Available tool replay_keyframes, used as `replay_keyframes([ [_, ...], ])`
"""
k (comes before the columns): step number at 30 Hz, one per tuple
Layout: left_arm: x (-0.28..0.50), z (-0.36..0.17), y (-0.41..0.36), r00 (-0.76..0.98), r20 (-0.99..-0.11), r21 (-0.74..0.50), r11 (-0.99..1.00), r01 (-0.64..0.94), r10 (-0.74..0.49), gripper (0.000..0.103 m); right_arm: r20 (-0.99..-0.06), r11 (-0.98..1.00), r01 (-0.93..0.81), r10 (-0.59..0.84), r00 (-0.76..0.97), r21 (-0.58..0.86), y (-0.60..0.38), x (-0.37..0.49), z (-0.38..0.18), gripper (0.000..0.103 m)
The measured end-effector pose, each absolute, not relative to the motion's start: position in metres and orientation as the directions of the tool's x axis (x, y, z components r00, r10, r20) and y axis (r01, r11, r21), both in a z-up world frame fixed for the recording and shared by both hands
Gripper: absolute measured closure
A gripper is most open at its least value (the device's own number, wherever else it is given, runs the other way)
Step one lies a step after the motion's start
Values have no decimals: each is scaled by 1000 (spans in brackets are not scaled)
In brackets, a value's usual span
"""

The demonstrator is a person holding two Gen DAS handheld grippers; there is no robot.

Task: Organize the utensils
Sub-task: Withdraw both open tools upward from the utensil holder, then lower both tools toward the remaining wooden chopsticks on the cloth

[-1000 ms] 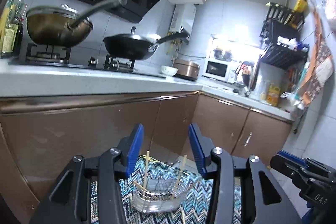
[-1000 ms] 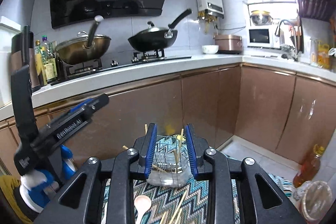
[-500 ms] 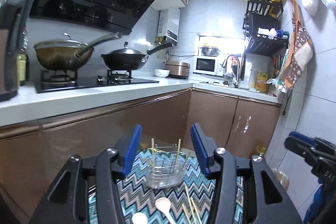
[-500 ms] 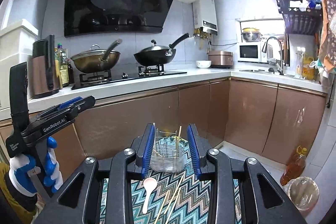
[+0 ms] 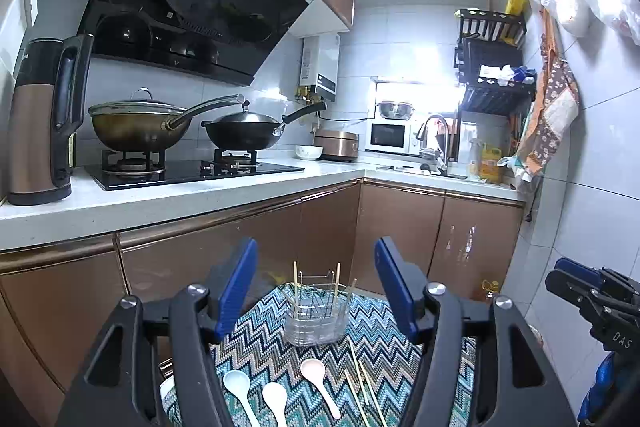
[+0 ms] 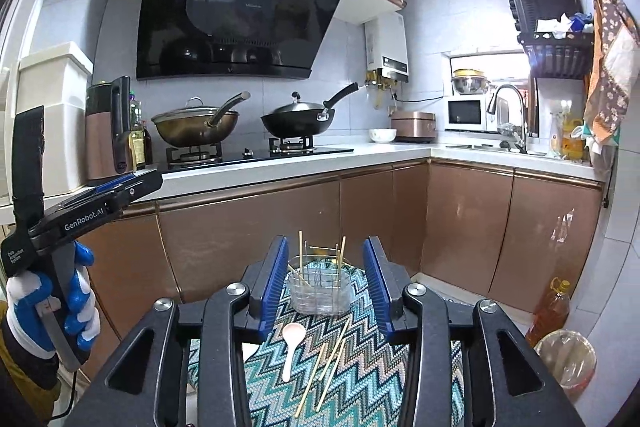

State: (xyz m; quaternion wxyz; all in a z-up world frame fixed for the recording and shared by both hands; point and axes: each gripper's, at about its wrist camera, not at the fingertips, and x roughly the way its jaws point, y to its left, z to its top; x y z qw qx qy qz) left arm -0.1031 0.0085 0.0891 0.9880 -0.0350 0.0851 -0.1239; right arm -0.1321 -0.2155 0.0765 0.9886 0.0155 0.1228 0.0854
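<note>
Backing both tools off | left tool (image 5: 316, 291) and right tool (image 6: 325, 279) empty, jaws just been widening | holder (image 6: 320, 289) stands upright on zigzag-cloth tabletop (image 6: 360, 379), some chopsticks inside | spoons (image 5: 320, 379) and chopsticks (image 6: 320, 375) lie loose, likely awaiting pickup

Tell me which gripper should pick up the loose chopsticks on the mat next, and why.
Probably the right gripper. In its view the loose chopsticks lie straight ahead between its open, empty fingers. In the left gripper's view they lie right of centre, and the white spoons sit nearer its line.
</note>
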Motion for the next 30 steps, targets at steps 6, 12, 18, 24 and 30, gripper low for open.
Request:
replay_keyframes([
  [6,-115,89,12,953,-164,-92,966,243,-256,44,-231,986,-158,167,959,54,-216,-147,80,64],
  [12,-124,89,12,955,-153,-87,966,243,-253,43,-219,986,-159,166,962,50,-214,-158,83,64],
  [18,-121,82,7,943,-187,-79,961,267,-277,43,-227,986,-159,167,960,53,-216,-161,79,64],
  [24,-108,74,4,928,-229,-97,955,280,-295,43,-253,985,-155,168,953,71,-222,-149,70,63],
  [30,-80,51,-5,892,-313,-114,946,305,-325,43,-304,984,-154,174,936,89,-225,-124,52,63],
])
